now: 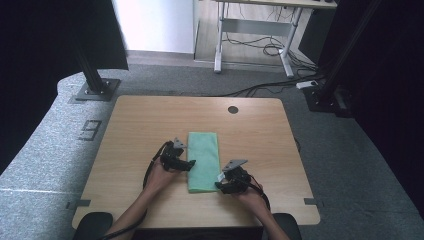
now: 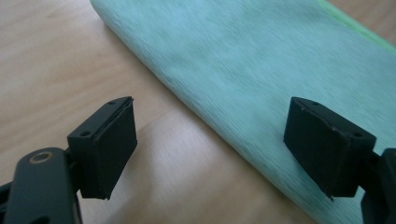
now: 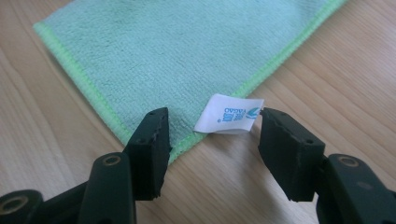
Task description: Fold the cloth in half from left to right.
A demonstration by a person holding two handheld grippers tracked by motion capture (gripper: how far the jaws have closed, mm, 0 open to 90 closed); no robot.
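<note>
Cloth under inspection: a mint-green folded microfibre towel [image 1: 203, 161] lying flat near the middle of the light wooden worktop [image 1: 140, 125], its long sides running away from the person. A brighter green stitched hem runs along its edges, and a small white care label [image 3: 229, 120] with blue print sticks out from the corner nearest the person's right.

Left claw [image 1: 190, 164] sits at the towel's left long edge, about midway along it. In the left gripper view its jaws stand wide apart, one over bare wood and the other over the fabric, with the rounded folded edge running between them (nothing pinched).

Right claw [image 1: 220, 186] sits at the towel's near right corner. In the right gripper view its jaws are spread, the corner and the label lying between them; whether the pads touch the cloth cannot be told.

Both of the person's forearms enter from the near edge. A dark round grommet [image 1: 233, 109] marks the far side of the worktop.
</note>
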